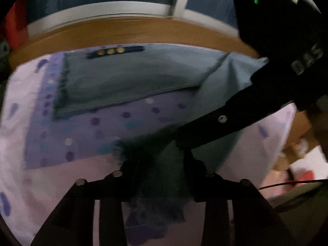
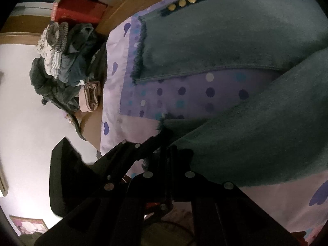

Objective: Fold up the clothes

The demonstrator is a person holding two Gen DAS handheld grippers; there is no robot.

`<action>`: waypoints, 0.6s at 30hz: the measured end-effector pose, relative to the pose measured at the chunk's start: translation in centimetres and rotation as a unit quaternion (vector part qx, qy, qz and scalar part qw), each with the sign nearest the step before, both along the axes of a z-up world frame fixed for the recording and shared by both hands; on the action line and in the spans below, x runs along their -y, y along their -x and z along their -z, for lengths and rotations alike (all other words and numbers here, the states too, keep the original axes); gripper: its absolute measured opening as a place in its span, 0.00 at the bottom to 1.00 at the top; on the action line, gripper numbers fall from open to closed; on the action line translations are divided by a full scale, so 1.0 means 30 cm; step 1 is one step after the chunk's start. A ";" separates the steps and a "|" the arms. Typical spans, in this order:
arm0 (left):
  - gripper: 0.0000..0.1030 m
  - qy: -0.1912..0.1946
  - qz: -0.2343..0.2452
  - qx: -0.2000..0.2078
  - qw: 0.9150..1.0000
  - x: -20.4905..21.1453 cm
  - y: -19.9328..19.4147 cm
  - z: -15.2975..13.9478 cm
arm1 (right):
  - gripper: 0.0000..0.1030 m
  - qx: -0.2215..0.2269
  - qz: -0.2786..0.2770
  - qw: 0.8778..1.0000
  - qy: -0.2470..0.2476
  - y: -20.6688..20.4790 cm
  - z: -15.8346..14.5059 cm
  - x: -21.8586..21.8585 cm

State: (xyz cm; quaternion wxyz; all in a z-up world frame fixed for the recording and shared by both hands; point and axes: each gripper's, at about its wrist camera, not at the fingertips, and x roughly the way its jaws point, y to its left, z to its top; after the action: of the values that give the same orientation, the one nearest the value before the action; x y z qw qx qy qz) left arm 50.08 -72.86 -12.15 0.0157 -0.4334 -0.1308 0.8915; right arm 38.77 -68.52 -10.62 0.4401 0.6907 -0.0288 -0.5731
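1. Your left gripper (image 1: 157,164) is clamped on a frayed hem of the teal trousers (image 1: 127,80), lifting that corner off the bedspread (image 1: 61,176).
2. Your right gripper (image 2: 170,149) is closed on the fringed cuff of the near leg.
3. The trousers lie on the lilac polka-dot bedspread, one leg flat, the other raised; three brass buttons (image 1: 110,51) sit on a dark tab.
4. One pile of clothes (image 2: 67,65) is heaped beyond the bedspread's edge.

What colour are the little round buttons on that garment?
Gold, three buttons in a row on a dark strip of the teal garment; clearest in the right wrist view.
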 end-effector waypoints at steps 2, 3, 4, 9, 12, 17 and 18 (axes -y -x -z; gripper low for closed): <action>0.02 -0.004 0.013 -0.002 1.000 -0.011 -0.001 -0.005 | 0.02 0.001 -0.003 1.000 0.007 0.006 -0.003 -0.012; 0.02 -0.002 0.020 -0.003 1.000 -0.020 -0.003 -0.010 | 0.02 0.000 -0.001 1.000 0.012 0.017 -0.012 -0.026; 0.02 0.000 0.027 -0.004 1.000 -0.029 -0.005 -0.015 | 0.02 -0.009 0.008 1.000 0.010 0.030 -0.021 -0.037; 0.02 0.004 0.074 -0.027 0.997 -0.087 -0.029 -0.073 | 0.25 -0.064 0.127 0.988 -0.054 0.200 -0.043 -0.166; 0.02 -0.004 0.099 -0.035 0.995 -0.109 -0.034 -0.098 | 0.37 -0.056 0.180 0.979 -0.082 0.295 -0.027 -0.214; 0.02 -0.012 0.122 -0.035 0.992 -0.135 -0.035 -0.109 | 0.40 -0.055 0.163 0.975 -0.141 0.359 0.028 -0.182; 0.02 -0.013 0.123 -0.034 0.992 -0.134 -0.035 -0.109 | 0.40 -0.055 0.159 0.973 -0.155 0.366 0.043 -0.177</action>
State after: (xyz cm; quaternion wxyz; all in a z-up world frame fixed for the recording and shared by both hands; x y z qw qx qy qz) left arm 51.12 -68.83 -8.88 0.1349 -0.4151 -0.0876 0.8954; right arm 27.80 -63.22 -11.93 0.2319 0.7043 -0.0245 -0.6705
